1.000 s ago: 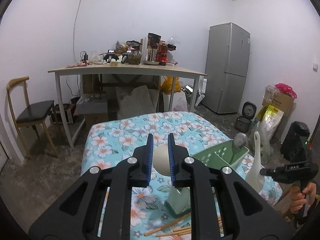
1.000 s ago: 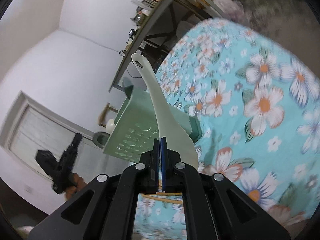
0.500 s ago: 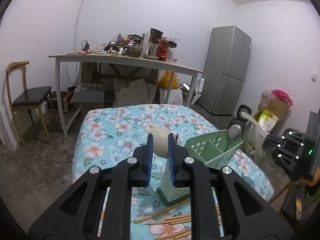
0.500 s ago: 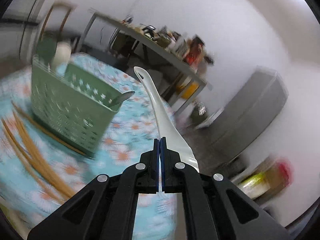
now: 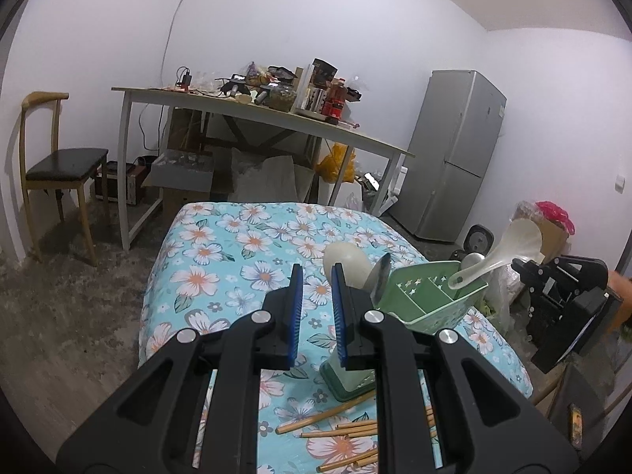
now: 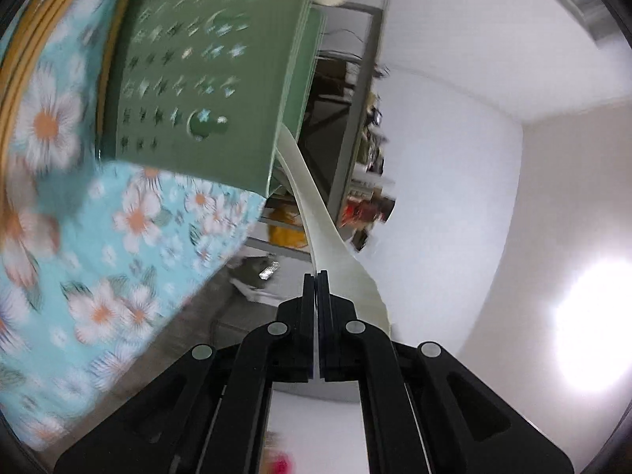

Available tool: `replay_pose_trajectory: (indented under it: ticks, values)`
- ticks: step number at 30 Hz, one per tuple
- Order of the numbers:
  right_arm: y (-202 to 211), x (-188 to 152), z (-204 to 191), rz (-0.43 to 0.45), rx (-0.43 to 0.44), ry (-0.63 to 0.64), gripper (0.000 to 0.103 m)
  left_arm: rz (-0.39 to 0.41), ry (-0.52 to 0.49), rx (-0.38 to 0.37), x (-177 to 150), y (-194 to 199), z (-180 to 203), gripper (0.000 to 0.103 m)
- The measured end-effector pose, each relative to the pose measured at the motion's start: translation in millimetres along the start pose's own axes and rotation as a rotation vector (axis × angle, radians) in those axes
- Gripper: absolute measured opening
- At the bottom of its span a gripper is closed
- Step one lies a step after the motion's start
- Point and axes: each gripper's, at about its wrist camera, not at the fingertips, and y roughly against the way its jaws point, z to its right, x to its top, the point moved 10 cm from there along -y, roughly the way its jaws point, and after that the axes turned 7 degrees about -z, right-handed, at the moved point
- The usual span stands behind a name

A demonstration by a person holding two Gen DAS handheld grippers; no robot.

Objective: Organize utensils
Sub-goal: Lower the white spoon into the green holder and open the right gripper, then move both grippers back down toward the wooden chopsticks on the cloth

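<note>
A green slotted utensil caddy (image 5: 430, 308) leans tilted on the floral tablecloth (image 5: 237, 245). It holds a white paddle (image 5: 345, 260) and two metal spoons (image 5: 472, 260). My left gripper (image 5: 316, 296) hovers just left of it, jaws slightly apart, with only cloth showing between the blue pads. The right finger hides the caddy's lower part. My right gripper (image 6: 317, 276) is shut on the bowl of a white plastic spoon (image 6: 312, 217). The spoon's (image 5: 501, 252) handle tip reaches the caddy's (image 6: 197, 79) far rim. The right gripper (image 5: 521, 266) comes in from the right.
Several bamboo chopsticks (image 5: 347, 426) lie loose on the cloth in front of the caddy. Behind the table stand a cluttered desk (image 5: 256, 118), a wooden chair (image 5: 59, 166) and a grey fridge (image 5: 458, 166). A hand (image 5: 620, 284) shows at the right edge.
The right gripper has rolled over with the white spoon and swung its handle from upright beside the table to the caddy's rim. The left gripper has sunk a little, jaws unchanged.
</note>
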Motion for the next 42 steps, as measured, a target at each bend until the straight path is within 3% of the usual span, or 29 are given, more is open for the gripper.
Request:
replay_pose_trajectory:
  ticks: [6, 13, 23, 26, 27, 29, 32, 34, 39, 42]
  values:
    - [2.0, 7.7, -3.5, 0.04, -0.09, 0.203, 0.002, 0.009, 0.024, -0.015, -2.4, -0.8, -10.3, 0.013]
    - [16.9, 23.9, -4.9, 0.092, -0.159, 0.283, 0.006, 0.003, 0.055, -0.019, -9.4, 1.9, -19.4, 0.014]
    - [46.9, 29.5, 11.9, 0.108, -0.155, 0.202, 0.016, 0.007, 0.069, -0.024, -12.0, 8.3, -21.4, 0.018]
    - [56.0, 25.3, 23.3, 0.084, -0.059, 0.078, 0.021, 0.006, 0.064, -0.026, -13.2, 11.4, -17.4, 0.021]
    - [61.1, 22.7, 28.5, 0.064, 0.014, 0.003, 0.025, 0.004, 0.064, -0.026, -14.6, 12.4, -16.2, 0.024]
    - [67.7, 16.5, 35.3, 0.029, 0.175, -0.164, 0.033, -0.004, 0.064, -0.024, -17.9, 14.9, -13.1, 0.029]
    - [82.3, 6.2, 38.4, -0.025, 0.51, -0.504, 0.049, -0.04, 0.073, -0.03, -27.4, 18.2, -6.4, 0.04]
    - [89.8, 0.8, 31.7, -0.051, 0.677, -0.683, 0.056, -0.068, 0.063, -0.031, -35.5, 20.6, -0.9, 0.052]
    - [106.2, -4.0, -14.1, -0.081, 1.015, -1.034, 0.065, -0.203, 0.011, -0.025, -77.9, 20.0, 20.3, 0.07]
    - [122.1, -1.1, -49.2, -0.128, 1.136, -1.148, 0.066, -0.322, 0.011, -0.023, -115.4, 13.2, 29.1, 0.076]
